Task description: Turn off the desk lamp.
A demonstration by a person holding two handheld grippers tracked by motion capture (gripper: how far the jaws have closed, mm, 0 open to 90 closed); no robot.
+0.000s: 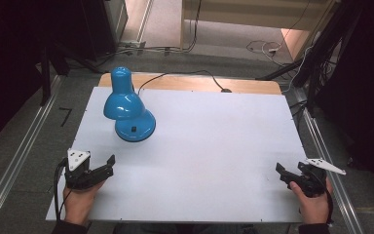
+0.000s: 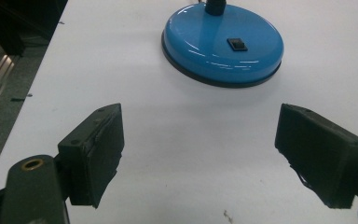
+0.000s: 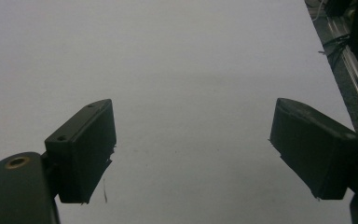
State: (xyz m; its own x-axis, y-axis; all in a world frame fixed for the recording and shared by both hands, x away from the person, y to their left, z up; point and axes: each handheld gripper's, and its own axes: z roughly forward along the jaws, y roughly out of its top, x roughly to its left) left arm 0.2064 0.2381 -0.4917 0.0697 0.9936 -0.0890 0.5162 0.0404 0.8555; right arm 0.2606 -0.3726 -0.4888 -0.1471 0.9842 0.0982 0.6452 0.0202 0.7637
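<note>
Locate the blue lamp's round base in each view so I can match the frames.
High view: lamp base left of centre on the white table, ahead of the left hand-held gripper, partly under the shade.
Left gripper view: top centre, beyond the open jaws.
Right gripper view: not in it.
Shared landmark: the black switch on the base.

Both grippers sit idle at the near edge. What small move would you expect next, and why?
Probably the left gripper easing forward toward the blue lamp, perhaps its black switch. Its jaws are open and empty, and the lamp base lies just ahead of them. The right gripper, also open, faces bare white table.
</note>
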